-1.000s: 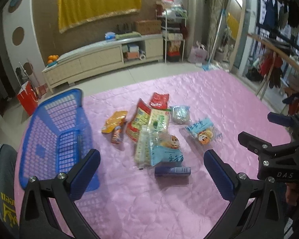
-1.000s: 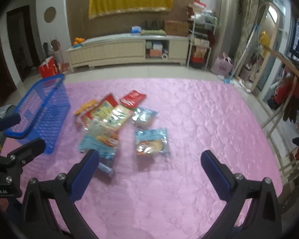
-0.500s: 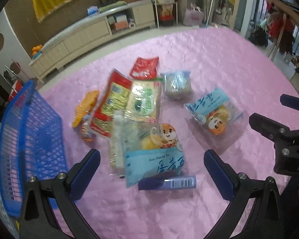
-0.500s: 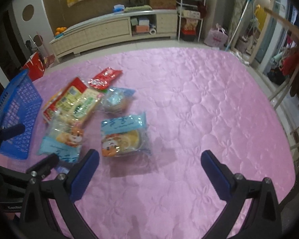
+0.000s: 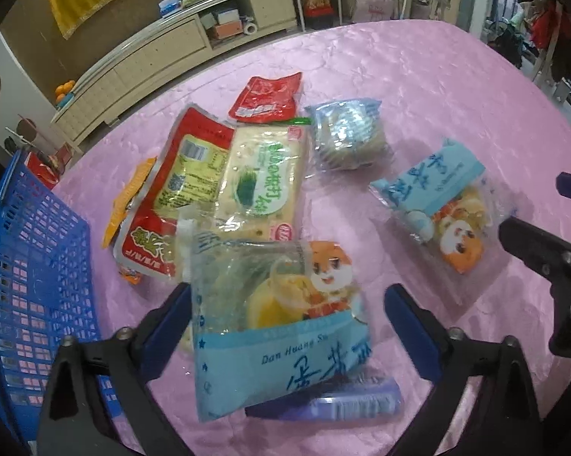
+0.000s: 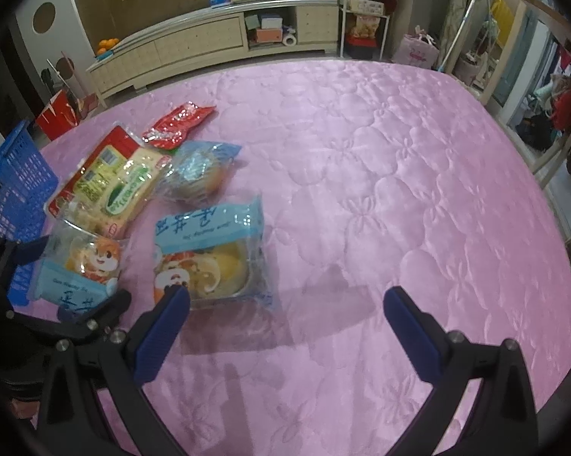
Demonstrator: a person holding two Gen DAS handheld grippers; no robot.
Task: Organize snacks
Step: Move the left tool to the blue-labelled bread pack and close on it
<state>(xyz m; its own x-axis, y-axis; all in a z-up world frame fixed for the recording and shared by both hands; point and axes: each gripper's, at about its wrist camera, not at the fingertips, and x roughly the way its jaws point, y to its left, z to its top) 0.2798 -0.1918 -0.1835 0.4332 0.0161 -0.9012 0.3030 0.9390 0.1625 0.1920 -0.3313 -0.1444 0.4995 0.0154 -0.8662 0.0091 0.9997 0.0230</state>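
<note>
Blue basket [image 5: 27,266] at the left edge of the pink quilt [image 6: 399,190], left gripper [image 5: 285,311] closing, fingers either side of the egg-yolk pastry pack [image 5: 277,326] – pads not yet touching, second pastry pack [image 6: 213,250] just beside the wide-open right gripper [image 6: 285,304].

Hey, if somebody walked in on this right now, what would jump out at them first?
A heap of snack packets lies on the pink quilted cover, with a blue basket at its left edge. The left gripper, its jaws closing, straddles the fox-printed blue packet; the right gripper hangs open beside its twin.
</note>
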